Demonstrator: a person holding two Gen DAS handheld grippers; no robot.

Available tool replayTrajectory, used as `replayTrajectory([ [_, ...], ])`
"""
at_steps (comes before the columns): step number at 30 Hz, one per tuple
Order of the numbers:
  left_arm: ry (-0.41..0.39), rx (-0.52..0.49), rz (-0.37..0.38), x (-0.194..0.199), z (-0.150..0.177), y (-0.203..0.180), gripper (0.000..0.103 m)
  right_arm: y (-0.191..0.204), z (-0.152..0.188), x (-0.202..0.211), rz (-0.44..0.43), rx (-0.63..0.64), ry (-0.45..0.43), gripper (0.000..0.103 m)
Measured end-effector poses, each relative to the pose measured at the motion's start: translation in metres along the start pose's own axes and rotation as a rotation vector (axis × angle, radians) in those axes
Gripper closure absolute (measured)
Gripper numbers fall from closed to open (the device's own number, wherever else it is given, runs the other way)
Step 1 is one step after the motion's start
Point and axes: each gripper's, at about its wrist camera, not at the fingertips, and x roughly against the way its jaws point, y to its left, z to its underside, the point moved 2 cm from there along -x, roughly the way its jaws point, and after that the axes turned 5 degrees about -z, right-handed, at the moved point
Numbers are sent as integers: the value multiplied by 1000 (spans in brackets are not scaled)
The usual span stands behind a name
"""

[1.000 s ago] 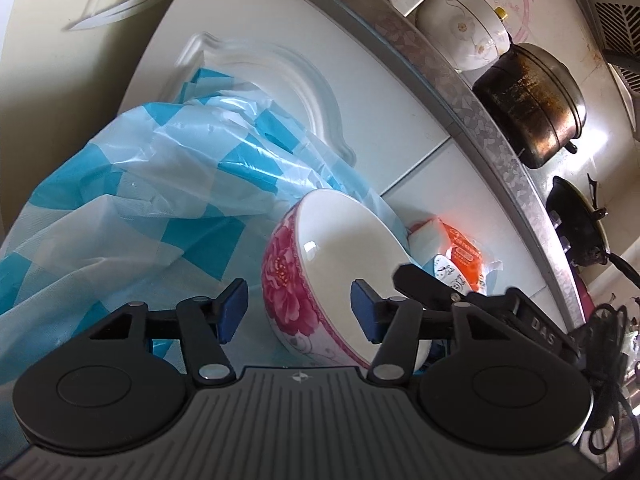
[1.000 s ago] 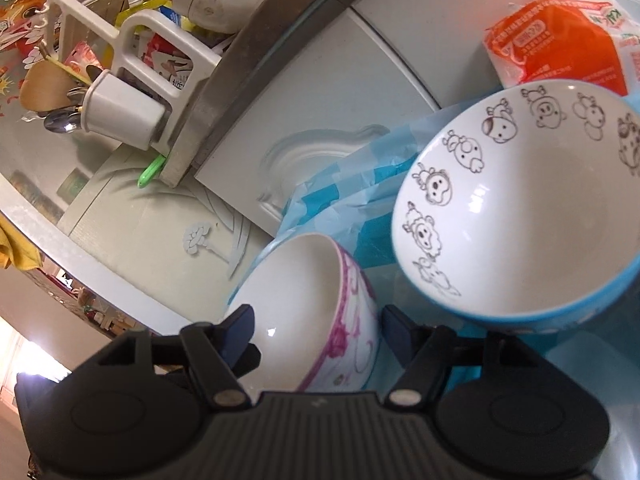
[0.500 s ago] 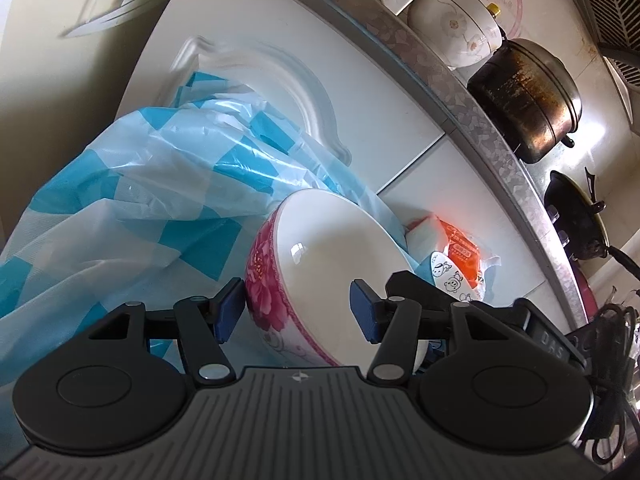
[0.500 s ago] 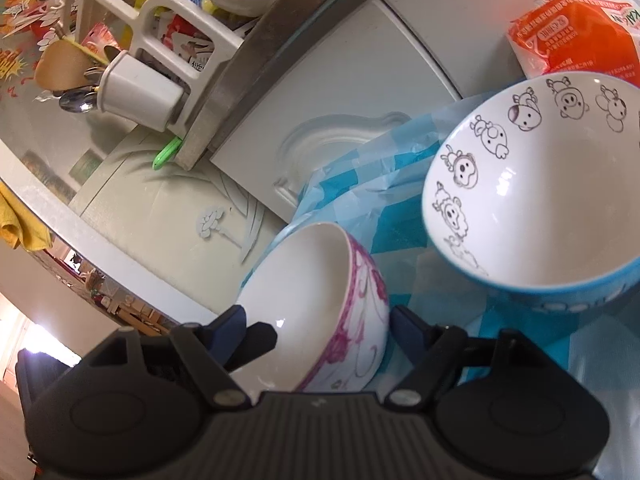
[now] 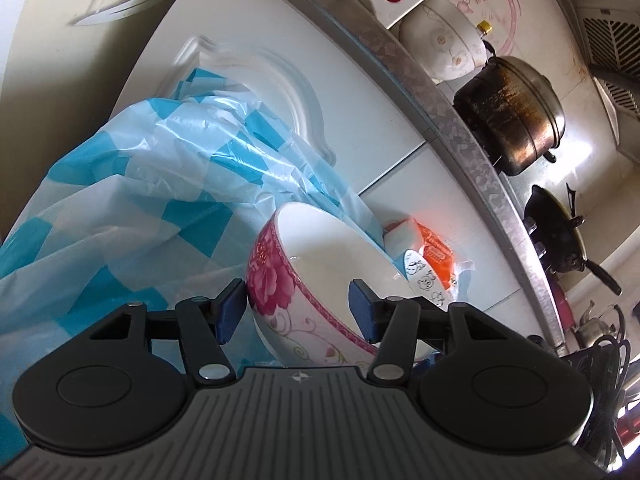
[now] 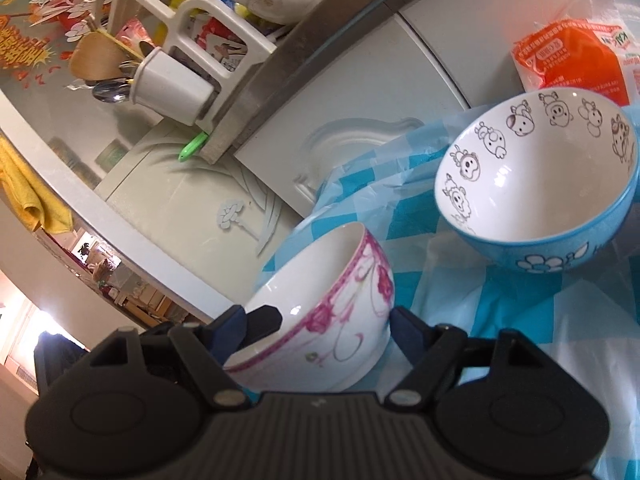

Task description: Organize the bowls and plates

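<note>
A white bowl with pink flowers (image 5: 320, 280) rests on a blue-and-white checked plastic cloth (image 5: 120, 208). My left gripper (image 5: 296, 310) is open, its jaws straddling the bowl's near rim, one pad outside and one inside. My right gripper (image 6: 318, 322) is open too, its jaws on either side of the same pink bowl (image 6: 320, 300) from the opposite side. A blue bowl with cartoon animals inside (image 6: 540, 188) stands upright on the cloth beyond it; its rim shows in the left wrist view (image 5: 424, 280).
An orange packet (image 6: 576, 60) lies behind the blue bowl. White cabinet doors (image 5: 248, 92) rise behind the cloth under a metal counter edge (image 5: 452, 120). On the counter are a dark pot (image 5: 516, 120), a wok (image 5: 556, 232), a white rice cooker (image 5: 440, 44) and a utensil rack (image 6: 172, 80).
Both grippers moved in closer around the pink bowl. The left jaws now straddle its rim and the bowl looks larger in both views.
</note>
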Motion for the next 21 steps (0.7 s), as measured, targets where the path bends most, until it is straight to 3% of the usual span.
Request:
replayTrajectory([
  [9,-56,-18,20,33,0,-13,41,29,1,16,-23,77,-3,24],
  [21,-42,-54,35,67,31,-33,41,40,19,58,-32,70,-60,24],
])
